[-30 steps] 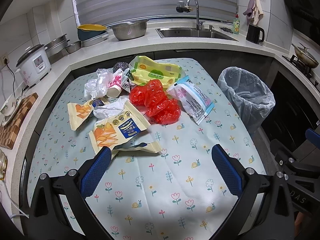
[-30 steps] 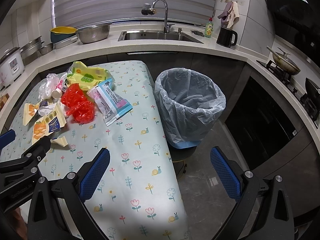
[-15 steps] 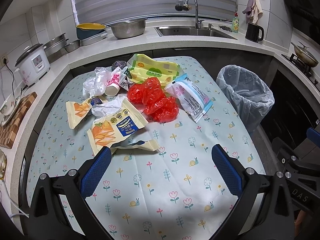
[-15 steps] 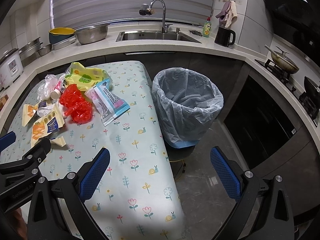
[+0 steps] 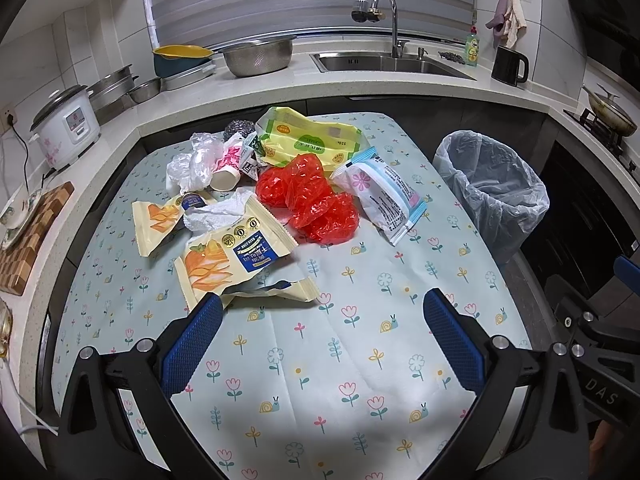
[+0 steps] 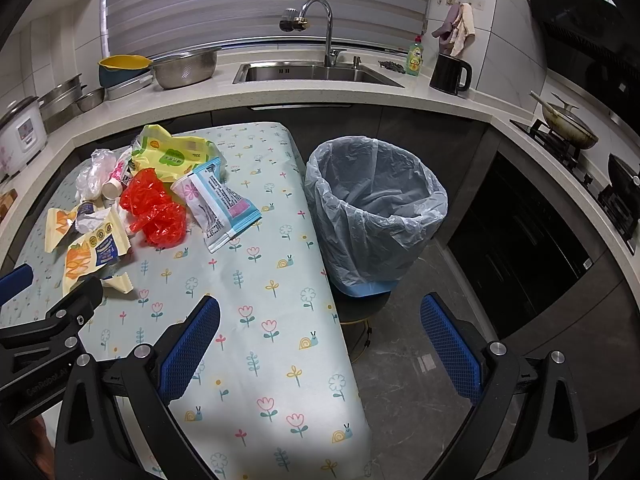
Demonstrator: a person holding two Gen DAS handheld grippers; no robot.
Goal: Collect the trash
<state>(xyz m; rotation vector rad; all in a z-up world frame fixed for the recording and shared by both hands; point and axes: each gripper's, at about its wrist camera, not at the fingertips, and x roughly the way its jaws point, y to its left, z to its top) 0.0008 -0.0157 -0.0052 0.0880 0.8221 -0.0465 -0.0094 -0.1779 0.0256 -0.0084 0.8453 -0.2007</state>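
Note:
Trash lies heaped at the far end of the flowered table [image 5: 360,360]: a red plastic bag [image 5: 316,200], a yellow wipes pack [image 5: 312,140], a white and blue pack [image 5: 384,196], cream snack wrappers [image 5: 232,256], a clear bag [image 5: 192,160] and a paper cup [image 5: 224,178]. The lined bin [image 6: 376,208] stands on a stool just right of the table. My left gripper [image 5: 320,320] hovers open above the near part of the table, its left finger close to a wrapper. My right gripper [image 6: 320,320] is open over the table's right edge, holding nothing.
A counter wraps around behind, with a sink [image 5: 388,62], a steel bowl [image 5: 256,54], a rice cooker [image 5: 66,124], a black kettle [image 5: 510,66] and a wooden board [image 5: 28,236]. A stove with a pan [image 6: 568,124] sits on the right. Grey floor [image 6: 420,380] lies beside the table.
Both views have crept slightly forward and the scene sits a little lower and nearer. The trash has not moved and both grippers stay open.

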